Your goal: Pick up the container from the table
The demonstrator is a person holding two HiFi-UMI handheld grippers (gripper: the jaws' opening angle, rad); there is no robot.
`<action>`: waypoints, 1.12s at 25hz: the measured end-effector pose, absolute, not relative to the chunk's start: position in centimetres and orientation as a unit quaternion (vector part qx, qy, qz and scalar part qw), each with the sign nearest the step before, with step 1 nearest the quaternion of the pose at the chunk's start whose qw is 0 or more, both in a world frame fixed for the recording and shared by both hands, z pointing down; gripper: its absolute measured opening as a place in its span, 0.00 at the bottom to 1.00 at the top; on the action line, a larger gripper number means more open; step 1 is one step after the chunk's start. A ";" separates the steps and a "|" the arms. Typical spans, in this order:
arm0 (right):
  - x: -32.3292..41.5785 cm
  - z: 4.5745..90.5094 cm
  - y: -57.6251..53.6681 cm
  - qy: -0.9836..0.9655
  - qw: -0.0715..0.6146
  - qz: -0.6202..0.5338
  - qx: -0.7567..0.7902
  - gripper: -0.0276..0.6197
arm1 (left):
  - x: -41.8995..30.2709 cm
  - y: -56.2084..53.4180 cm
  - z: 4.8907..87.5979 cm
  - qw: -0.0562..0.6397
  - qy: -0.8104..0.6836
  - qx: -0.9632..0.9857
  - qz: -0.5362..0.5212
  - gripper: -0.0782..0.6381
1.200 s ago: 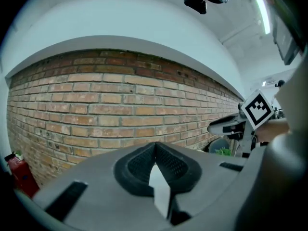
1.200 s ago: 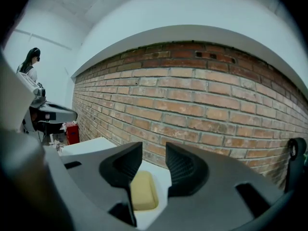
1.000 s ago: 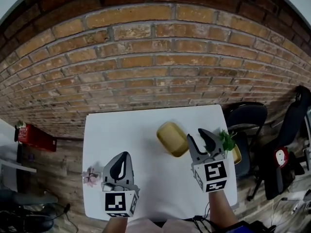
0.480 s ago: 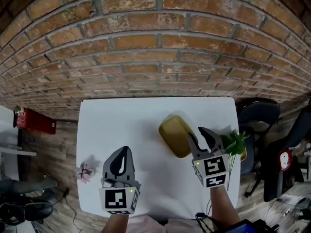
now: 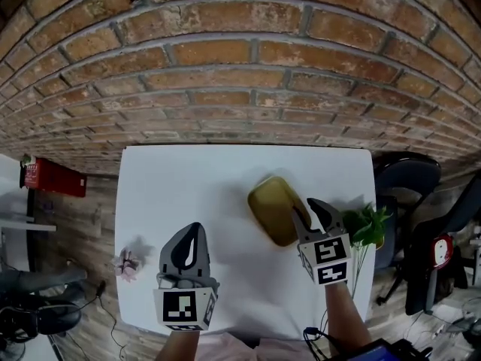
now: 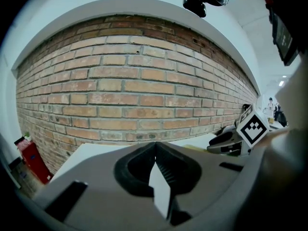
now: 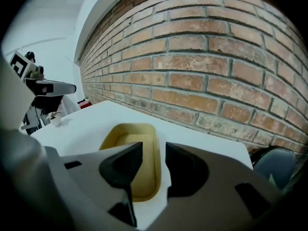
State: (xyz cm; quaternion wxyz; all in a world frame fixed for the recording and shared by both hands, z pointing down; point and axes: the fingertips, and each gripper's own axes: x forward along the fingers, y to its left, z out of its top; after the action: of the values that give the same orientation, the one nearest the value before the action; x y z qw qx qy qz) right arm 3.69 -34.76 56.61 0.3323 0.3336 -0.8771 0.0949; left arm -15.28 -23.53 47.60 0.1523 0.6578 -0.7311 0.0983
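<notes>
1. The white table [image 5: 188, 179] stands with its far edge against the brick wall [image 5: 240, 89]. Floor shows past its left and right edges.
2. The yellow container [image 5: 274, 209] lies flat on the table's right half, long axis slanted, well clear of every table edge. Bare tabletop lies open to its left and between it and the wall.
3. The right gripper [image 5: 307, 207] hangs at the container's right rim with its 2 jaws apart and nothing gripped. In the right gripper view that rim of the container [image 7: 130, 134] shows through the gap between the jaws of the right gripper [image 7: 154, 148], and neither jaw presses on it.
4. A green plant [image 5: 368, 228] stands at the table's right edge, just beside the right gripper, so room is tight on that side.
5. The left gripper [image 5: 197, 226] is over the table's near-left part, well apart from the container, jaws together and empty. The left gripper view shows the tips meeting [image 6: 155, 146].
6. A small pink flower [image 5: 126, 263] sits at the table's left edge, near the left gripper.
7. A dark chair [image 5: 406, 183] stands off the table's right edge.
</notes>
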 end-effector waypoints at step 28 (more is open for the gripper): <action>4.2 60.7 -35.0 -0.858 0.373 0.128 0.328 0.19 | -16.0 -24.3 49.1 0.169 -0.731 0.652 0.106 0.12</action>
State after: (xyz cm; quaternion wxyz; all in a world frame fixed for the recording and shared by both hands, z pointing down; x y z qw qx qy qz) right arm 4.22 -35.01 60.66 0.3730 0.3283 -0.8583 0.1283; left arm -16.05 -24.28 49.12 0.1688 0.6522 -0.7314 0.1056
